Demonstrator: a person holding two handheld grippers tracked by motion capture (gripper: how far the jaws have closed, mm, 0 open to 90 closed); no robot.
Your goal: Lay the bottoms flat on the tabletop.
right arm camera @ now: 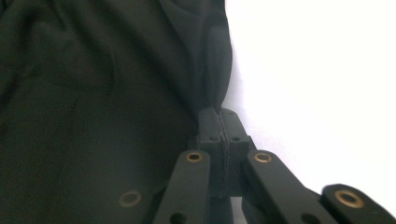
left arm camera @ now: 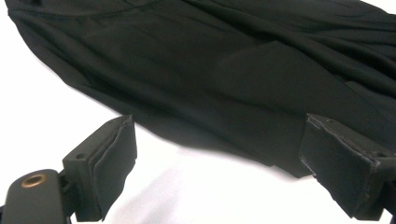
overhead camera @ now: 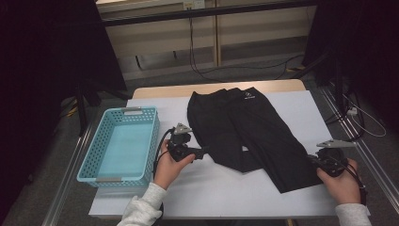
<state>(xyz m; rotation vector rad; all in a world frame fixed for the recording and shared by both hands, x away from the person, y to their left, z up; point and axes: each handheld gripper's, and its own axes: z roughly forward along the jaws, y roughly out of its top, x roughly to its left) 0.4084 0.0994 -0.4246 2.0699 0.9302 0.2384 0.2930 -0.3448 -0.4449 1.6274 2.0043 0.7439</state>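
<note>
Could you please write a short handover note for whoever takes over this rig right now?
Right claw: shut on the black trousers, pinching a leg's edge near the hem at the table's right.
Left claw: open, at the trousers' left edge, pads not on the cloth.
Trousers lie spread on the white table; the blue basket stands to their left, nothing in it.
Done: one edge gripped.
Left: probably grip with the left claw, fold, then put the trousers in the basket.

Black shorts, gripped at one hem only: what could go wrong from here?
The right gripper is shut on a thin fold at the edge of the shorts; so small a bite may slip out when pulled. The left gripper stands open short of the cloth, so a one-sided lift would probably bunch or drag the shorts across the table. The basket sits close beside the left hand and could be knocked.
</note>
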